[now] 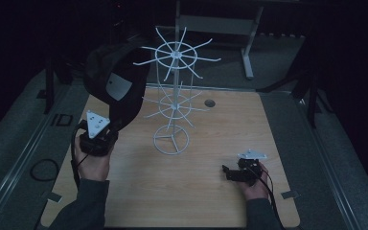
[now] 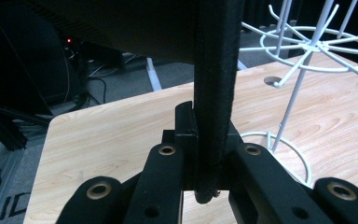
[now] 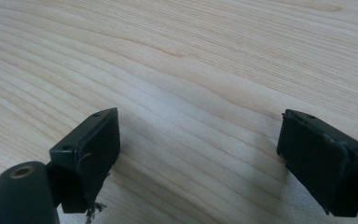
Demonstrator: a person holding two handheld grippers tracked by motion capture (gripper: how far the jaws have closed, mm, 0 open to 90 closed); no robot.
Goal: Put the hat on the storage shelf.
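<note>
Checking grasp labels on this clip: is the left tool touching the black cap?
Touching. In the left gripper view, the left tool has both jaws clamped against the black fabric cap, its edge pinched between them with no gap.

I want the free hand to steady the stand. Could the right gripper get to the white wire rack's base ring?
Probably yes: the right gripper is open, and bare table lies between it and the base ring.

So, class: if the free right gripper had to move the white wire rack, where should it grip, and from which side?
Probably the thin upright pole between the lower spokes and the ring base, approached from the right gripper's side. That stretch is bare and narrow enough for its open jaws; higher up, the spokes crowd the pole.
</note>
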